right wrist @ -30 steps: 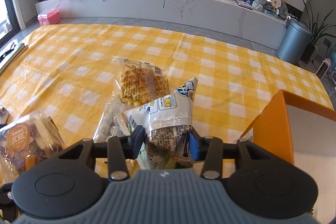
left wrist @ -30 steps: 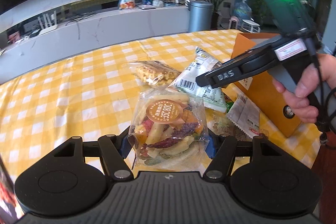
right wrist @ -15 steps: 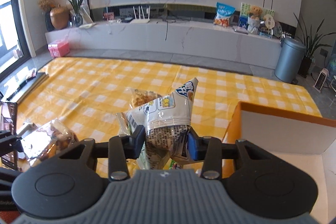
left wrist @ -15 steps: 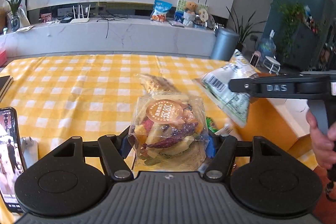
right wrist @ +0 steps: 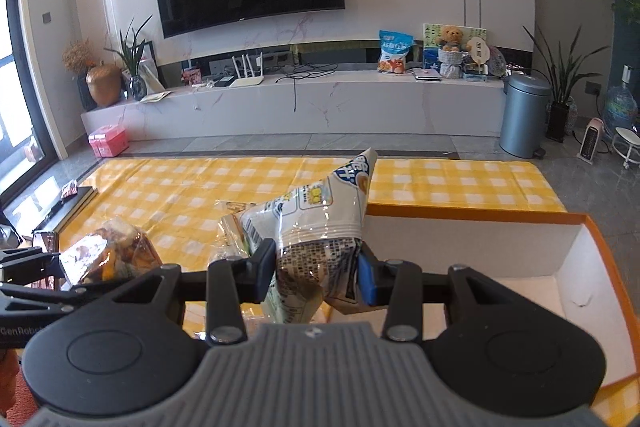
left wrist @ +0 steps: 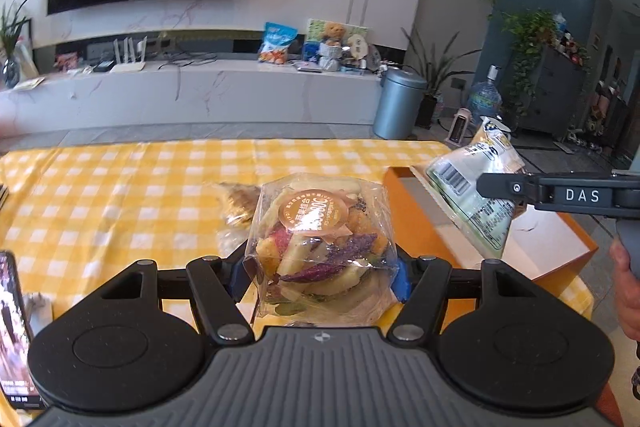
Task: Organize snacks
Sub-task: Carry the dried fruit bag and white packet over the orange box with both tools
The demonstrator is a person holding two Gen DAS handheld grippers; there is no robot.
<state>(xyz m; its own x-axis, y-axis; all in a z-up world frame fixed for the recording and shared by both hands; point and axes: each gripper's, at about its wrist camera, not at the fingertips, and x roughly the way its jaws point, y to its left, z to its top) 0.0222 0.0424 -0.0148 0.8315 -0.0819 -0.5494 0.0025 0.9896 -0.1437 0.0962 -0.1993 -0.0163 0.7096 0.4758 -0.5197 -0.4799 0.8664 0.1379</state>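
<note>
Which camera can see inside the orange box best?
The right wrist view. It looks down into the orange box, showing its white walls and floor. The left wrist view catches the box only partly, behind the veggie chip bag and the white snack bag.

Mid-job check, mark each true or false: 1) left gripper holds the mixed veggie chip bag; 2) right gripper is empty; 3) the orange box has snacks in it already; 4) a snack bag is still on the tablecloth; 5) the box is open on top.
1) True. The left gripper is shut on the chip bag.
2) False. The right gripper is shut on a white bag.
3) False. The part of the orange box that shows is bare white inside; its near end is hidden by the gripper.
4) True. A clear snack bag lies on the tablecloth behind the chip bag.
5) True. Its top is open, with the white interior showing.
</note>
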